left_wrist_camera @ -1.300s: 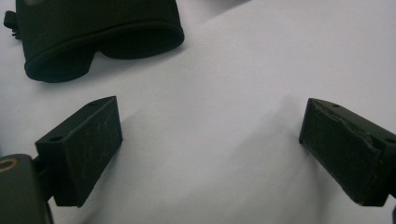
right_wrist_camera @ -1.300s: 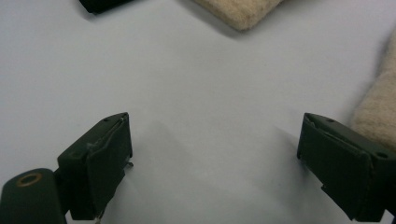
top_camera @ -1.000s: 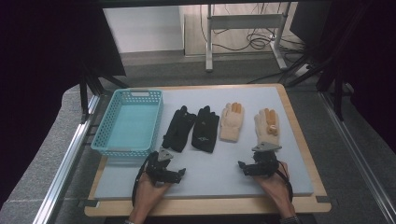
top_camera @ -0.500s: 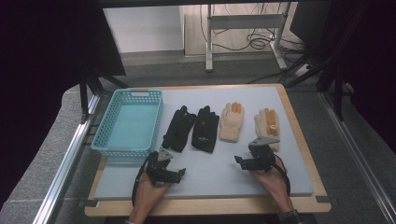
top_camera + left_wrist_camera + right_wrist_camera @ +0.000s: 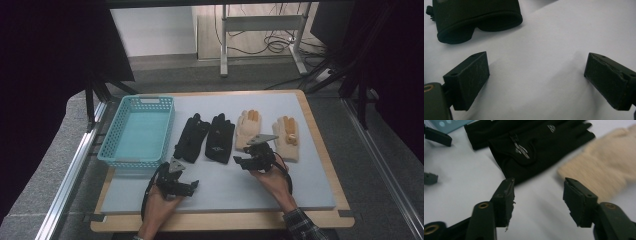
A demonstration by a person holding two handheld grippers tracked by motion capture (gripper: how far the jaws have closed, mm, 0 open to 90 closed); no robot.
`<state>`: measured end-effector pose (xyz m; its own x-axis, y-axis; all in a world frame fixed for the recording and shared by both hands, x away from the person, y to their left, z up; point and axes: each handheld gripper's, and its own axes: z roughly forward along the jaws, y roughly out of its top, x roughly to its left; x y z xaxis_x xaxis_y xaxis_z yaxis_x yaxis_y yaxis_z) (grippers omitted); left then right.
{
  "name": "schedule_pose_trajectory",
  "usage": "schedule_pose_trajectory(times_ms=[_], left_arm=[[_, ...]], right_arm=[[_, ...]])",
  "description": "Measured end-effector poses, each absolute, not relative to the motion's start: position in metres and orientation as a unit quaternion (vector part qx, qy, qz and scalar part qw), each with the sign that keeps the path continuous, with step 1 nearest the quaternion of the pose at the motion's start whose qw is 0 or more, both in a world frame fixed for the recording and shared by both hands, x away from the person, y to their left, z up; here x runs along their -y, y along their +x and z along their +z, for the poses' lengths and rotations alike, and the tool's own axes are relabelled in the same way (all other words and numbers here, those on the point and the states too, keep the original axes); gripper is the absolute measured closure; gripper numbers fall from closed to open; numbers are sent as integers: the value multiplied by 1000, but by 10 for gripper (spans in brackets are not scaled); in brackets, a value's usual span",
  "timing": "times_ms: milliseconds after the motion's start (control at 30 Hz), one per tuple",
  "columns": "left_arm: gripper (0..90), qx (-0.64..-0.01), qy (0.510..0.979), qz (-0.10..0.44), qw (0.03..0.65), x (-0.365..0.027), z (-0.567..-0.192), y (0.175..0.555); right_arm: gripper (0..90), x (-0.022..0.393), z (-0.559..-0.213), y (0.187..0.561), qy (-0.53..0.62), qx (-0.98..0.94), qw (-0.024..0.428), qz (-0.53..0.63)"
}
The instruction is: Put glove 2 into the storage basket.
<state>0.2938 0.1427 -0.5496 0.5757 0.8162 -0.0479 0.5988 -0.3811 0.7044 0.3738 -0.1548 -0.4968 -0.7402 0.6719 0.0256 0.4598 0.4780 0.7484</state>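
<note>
1. My right gripper (image 5: 248, 161) sits near the cuffs of the gloves. Its jaws have just been closing and now stand partly apart, with bare table (image 5: 300, 190) between them and nothing held.
2. In the right gripper view, the right black glove (image 5: 534, 147) lies just ahead of the jaws, its cuff nearest the left jaw.
3. The left tan glove (image 5: 604, 167) lies ahead and off to the side of the right jaw, close but not touching.
4. My left gripper (image 5: 186, 186) rests low on the table, jaws wide apart and empty.
5. In the left gripper view, the cuff of the left black glove (image 5: 476, 17) lies ahead and to the left of the jaws, apart from them.
6. The blue basket (image 5: 115, 150) stands beyond my left gripper, to its left.
7. The right tan glove (image 5: 287, 140) lies beyond my right gripper, to its right.
</note>
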Motion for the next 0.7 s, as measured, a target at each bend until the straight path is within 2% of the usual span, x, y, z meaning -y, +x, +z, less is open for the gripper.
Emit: schedule_pose_trajectory(times_ms=[33,167,333,533,700], left_arm=[[62,-433,816,156,349,-143,-550,294],[62,-433,816,156,349,-143,-550,294],[62,-432,818,156,347,-143,-549,294],[62,-433,817,156,348,-143,-550,294],[62,-433,817,155,348,-143,-550,294]], right_arm=[[511,145,-497,379,326,-851,135,388],[576,120,-498,390,309,-857,127,393],[598,97,-497,401,297,-860,118,397],[589,68,-496,414,291,-859,116,405],[492,42,-501,423,289,-863,118,398]])
